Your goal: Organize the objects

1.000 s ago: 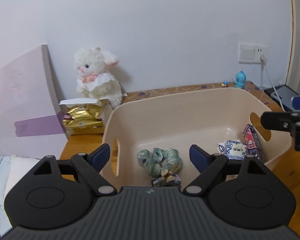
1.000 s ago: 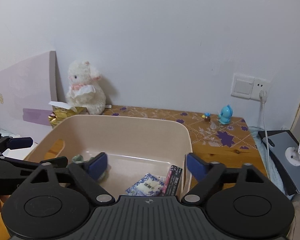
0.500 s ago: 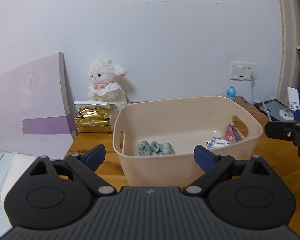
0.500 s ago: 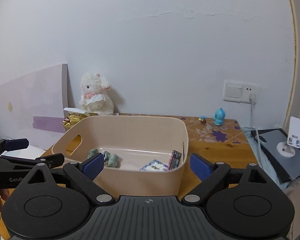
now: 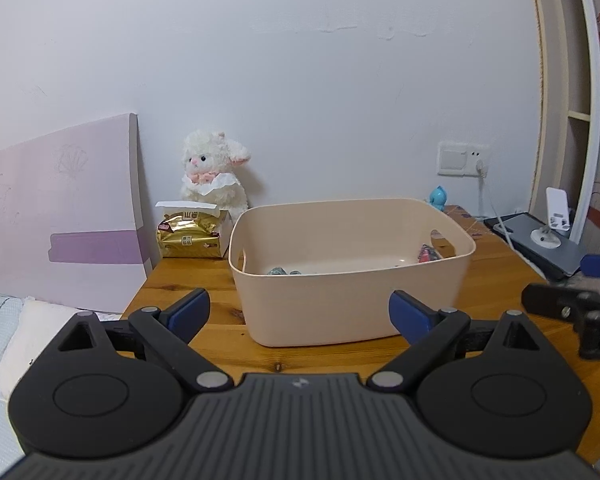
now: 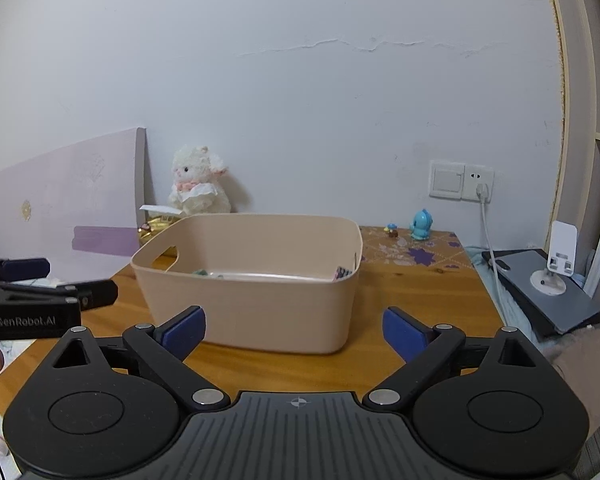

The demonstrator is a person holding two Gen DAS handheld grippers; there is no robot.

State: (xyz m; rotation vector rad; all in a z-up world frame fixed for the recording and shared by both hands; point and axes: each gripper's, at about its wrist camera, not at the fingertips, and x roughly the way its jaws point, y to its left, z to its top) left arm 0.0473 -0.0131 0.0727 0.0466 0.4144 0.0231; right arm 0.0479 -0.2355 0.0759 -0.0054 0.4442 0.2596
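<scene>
A beige plastic bin [image 5: 352, 280] stands on the wooden table [image 5: 204, 280]; it also shows in the right wrist view [image 6: 252, 292]. Inside it only the tops of a green scrunchie [image 5: 278, 271] and a red-patterned packet [image 5: 428, 254] show above the rim. My left gripper [image 5: 300, 316] is open and empty, held back from the bin's near wall. My right gripper [image 6: 294, 330] is open and empty, also in front of the bin and apart from it.
A white plush lamb [image 5: 212, 176] and a gold tissue pack [image 5: 190, 234] stand at the back left by a pink board [image 5: 60, 208]. A blue figurine [image 6: 420, 226], a wall socket with cable [image 6: 478, 182] and a grey tablet with a white stand [image 6: 552, 284] are at the right.
Both grippers have pulled back and lowered away from the bin. I looked down into it before; now I see its side and rim. Both stayed open.
</scene>
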